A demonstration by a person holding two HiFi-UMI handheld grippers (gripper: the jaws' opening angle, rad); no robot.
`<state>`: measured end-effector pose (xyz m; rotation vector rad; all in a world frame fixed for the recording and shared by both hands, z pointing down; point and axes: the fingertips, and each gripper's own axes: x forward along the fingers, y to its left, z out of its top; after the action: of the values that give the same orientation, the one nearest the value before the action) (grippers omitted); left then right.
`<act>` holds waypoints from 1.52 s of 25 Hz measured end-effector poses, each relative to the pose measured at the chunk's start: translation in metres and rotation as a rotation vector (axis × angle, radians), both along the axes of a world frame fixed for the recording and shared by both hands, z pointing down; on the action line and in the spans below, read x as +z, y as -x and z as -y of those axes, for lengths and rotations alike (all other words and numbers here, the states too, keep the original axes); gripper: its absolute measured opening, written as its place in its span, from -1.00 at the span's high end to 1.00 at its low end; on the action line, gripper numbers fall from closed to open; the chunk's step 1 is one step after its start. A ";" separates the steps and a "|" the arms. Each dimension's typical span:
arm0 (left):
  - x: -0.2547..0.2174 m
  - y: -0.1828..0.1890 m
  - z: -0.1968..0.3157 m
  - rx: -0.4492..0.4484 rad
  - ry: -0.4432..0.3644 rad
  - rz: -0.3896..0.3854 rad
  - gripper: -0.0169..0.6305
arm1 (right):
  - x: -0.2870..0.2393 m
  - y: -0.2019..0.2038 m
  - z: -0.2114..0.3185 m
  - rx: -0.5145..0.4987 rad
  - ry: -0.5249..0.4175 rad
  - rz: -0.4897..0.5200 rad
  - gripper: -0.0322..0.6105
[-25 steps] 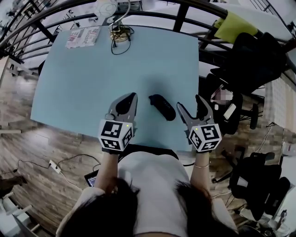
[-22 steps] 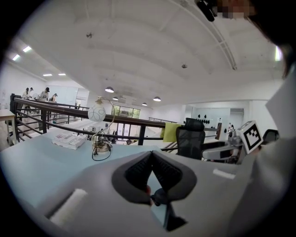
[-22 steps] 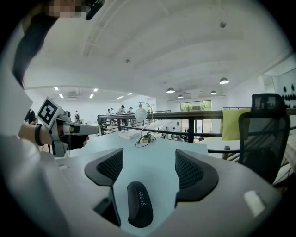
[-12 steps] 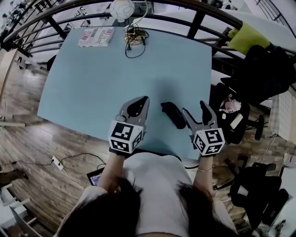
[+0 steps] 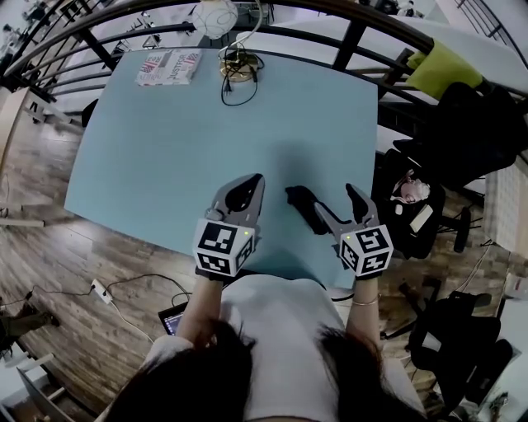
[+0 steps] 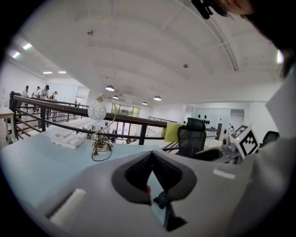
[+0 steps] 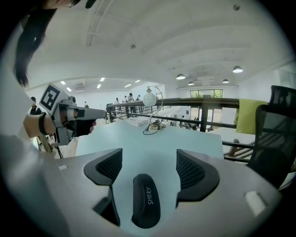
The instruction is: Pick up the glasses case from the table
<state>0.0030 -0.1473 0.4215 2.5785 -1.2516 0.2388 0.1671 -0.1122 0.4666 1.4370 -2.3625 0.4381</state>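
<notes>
The black case [image 5: 299, 196] lies flat on the pale blue table [image 5: 165, 140], near its front edge and right of the middle, its long axis running away from the person. The right gripper [image 5: 332, 199] is down at the case with its jaws spread wide. In the right gripper view the case [image 7: 146, 200] sits between the two dark pads of the right gripper [image 7: 150, 162], with bare table showing on either side of it, so neither pad seems to be touching it, though its near end runs down under the gripper body and contact there cannot be judged. White lettering runs along the case's top. The left gripper [image 5: 254, 183] hangs just left of the case, apart from it, over the table. In its own view the left gripper [image 6: 151, 155] has its jaws brought together, pads meeting at the tips with nothing between them. At the far edge of the table stands a lamp [image 5: 216, 15] with a round white shade, its brass base ringed by a black cable, and left of it lies a stack of papers [image 5: 169, 66]. A dark rail [image 5: 346, 33] curves behind the table, and a black chair [image 5: 462, 124] with a yellow-green cloth [image 5: 433, 66] beside it stands off to the right.
</notes>
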 end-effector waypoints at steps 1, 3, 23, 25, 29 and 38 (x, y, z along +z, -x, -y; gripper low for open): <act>0.001 0.000 0.000 -0.004 0.003 -0.001 0.77 | 0.004 0.002 0.000 -0.011 0.012 -0.006 -0.16; 0.005 0.000 0.000 -0.010 0.010 -0.002 0.77 | 0.013 0.006 0.000 -0.030 0.035 -0.017 -0.17; 0.038 -0.015 0.003 -0.001 0.086 0.004 0.77 | 0.108 0.027 -0.004 -0.191 0.263 -0.126 -0.20; 0.040 -0.016 0.003 0.006 0.091 0.007 0.77 | 0.117 0.031 -0.006 -0.205 0.290 -0.137 -0.20; 0.046 -0.018 0.001 0.019 0.100 0.009 0.77 | 0.137 0.034 -0.010 -0.222 0.335 -0.152 -0.20; 0.057 -0.022 -0.004 0.029 0.123 0.006 0.77 | 0.167 0.034 -0.016 -0.234 0.400 -0.184 -0.20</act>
<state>0.0253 -0.1432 0.4781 2.4947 -1.1641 0.3196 0.1327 -0.0961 0.6339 0.9659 -2.1113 0.6408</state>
